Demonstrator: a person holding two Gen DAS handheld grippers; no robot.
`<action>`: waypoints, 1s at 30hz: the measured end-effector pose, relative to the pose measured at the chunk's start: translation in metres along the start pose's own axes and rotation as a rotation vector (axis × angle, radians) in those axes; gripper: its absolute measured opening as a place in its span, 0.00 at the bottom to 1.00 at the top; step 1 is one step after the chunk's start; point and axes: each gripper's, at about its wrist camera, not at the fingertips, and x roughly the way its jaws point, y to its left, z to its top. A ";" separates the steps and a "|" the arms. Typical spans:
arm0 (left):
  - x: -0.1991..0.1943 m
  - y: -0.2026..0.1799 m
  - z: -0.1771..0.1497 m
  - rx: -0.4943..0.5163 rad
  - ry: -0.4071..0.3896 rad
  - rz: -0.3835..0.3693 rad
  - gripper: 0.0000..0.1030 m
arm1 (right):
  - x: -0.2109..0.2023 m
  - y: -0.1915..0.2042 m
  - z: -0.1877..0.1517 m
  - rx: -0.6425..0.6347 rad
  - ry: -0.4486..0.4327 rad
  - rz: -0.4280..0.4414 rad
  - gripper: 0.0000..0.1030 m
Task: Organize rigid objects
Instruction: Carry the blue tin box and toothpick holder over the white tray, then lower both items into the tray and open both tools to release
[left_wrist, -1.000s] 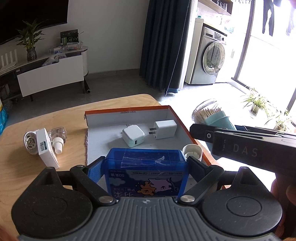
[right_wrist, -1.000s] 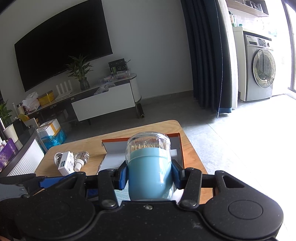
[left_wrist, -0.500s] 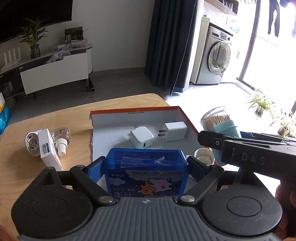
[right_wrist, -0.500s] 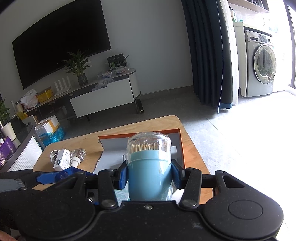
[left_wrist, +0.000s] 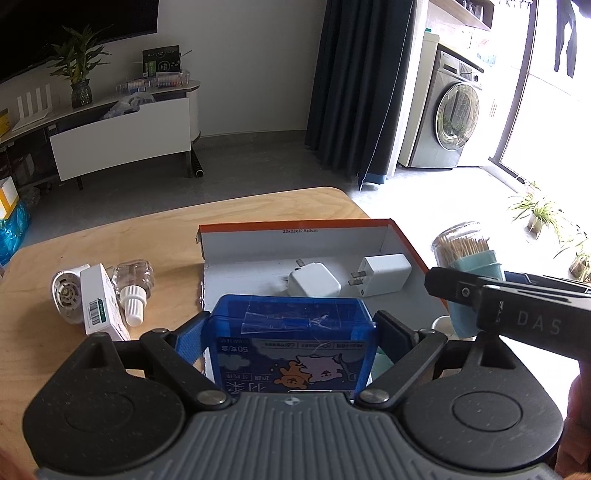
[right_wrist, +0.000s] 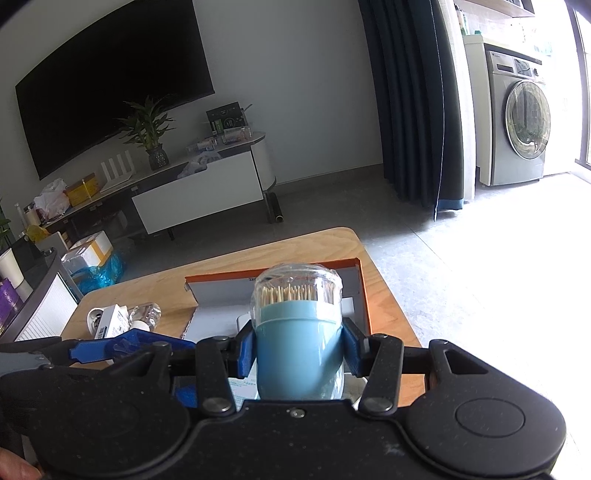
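Observation:
My left gripper (left_wrist: 291, 334) is shut on a blue plastic box (left_wrist: 291, 343) with a cartoon label, held above the near end of the orange-edged cardboard tray (left_wrist: 295, 226). Two white chargers (left_wrist: 314, 284) (left_wrist: 384, 275) lie on the tray floor. My right gripper (right_wrist: 299, 350) is shut on a light blue toothpick jar (right_wrist: 297, 332) with a clear lid, held upright over the tray's right side. The same jar (left_wrist: 467, 254) and the right gripper's black finger show at the right of the left wrist view.
On the wooden table (left_wrist: 155, 236) left of the tray lie a white round device (left_wrist: 66, 291), a white carton (left_wrist: 101, 301) and a clear bottle with a white cap (left_wrist: 133, 284). A white cup rim (left_wrist: 441, 323) shows by the tray's right wall. The table's far edge drops to the floor.
Both grippers have drifted slightly along the table with their loads still gripped; the tray and chargers sit further right in the left wrist view. Nothing was let go.

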 end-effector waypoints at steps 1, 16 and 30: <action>0.002 0.001 0.001 -0.001 0.001 0.003 0.92 | 0.002 0.000 0.000 0.001 0.001 -0.001 0.56; 0.027 0.022 0.023 -0.041 -0.003 0.059 0.92 | 0.022 0.000 0.006 -0.005 0.007 -0.017 0.56; 0.055 0.033 0.037 -0.074 0.043 0.072 0.92 | 0.015 0.005 0.004 -0.028 -0.045 -0.024 0.75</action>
